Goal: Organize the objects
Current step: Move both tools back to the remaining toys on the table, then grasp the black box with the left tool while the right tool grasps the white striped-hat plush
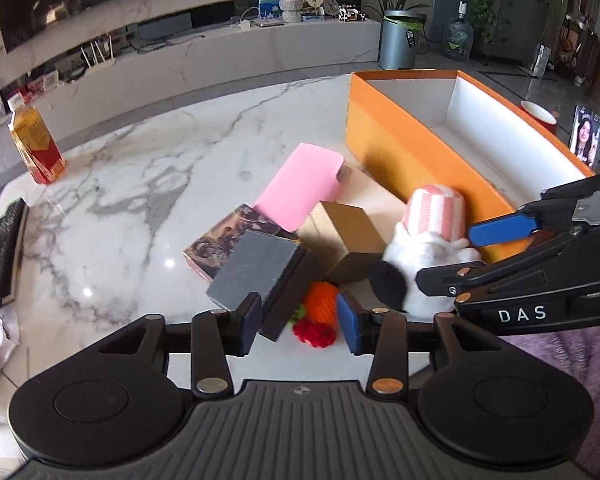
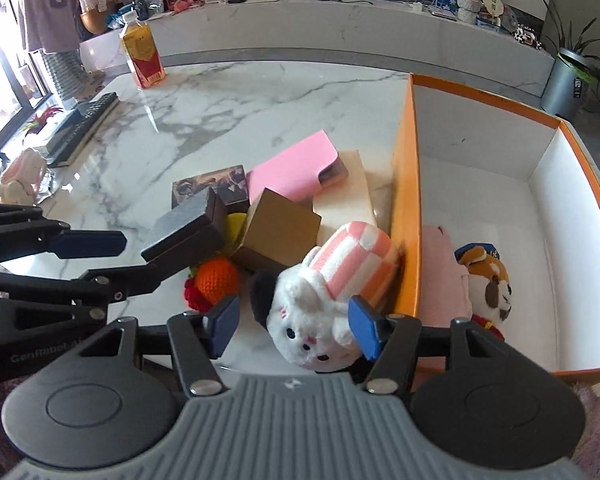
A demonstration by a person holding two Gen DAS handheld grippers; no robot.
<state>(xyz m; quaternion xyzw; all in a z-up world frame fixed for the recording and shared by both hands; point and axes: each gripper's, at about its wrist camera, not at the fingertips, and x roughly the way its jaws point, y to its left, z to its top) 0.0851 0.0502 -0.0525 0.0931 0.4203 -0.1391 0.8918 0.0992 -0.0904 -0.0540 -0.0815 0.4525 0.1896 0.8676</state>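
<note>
A pile lies on the marble table (image 1: 148,168) beside an orange box (image 1: 396,148): a white plush rabbit with a pink striped hat (image 2: 324,300), a crocheted orange and red fruit (image 1: 318,314), a dark grey box (image 1: 256,272), a brown cardboard box (image 1: 348,240), a pink case (image 1: 304,188) and a picture box (image 1: 224,236). My left gripper (image 1: 298,322) is open around the dark box's corner and the fruit. My right gripper (image 2: 296,324) is open around the rabbit's head, not closed on it. The orange box (image 2: 404,200) holds a pink plush (image 2: 444,280) and a dog plush (image 2: 488,280).
A bottle of amber drink (image 1: 36,144) stands at the table's far left. A keyboard (image 2: 84,124) and a plush toy (image 2: 18,178) lie at the left edge. A red cup (image 1: 540,114) and a photo (image 1: 586,134) are beyond the orange box.
</note>
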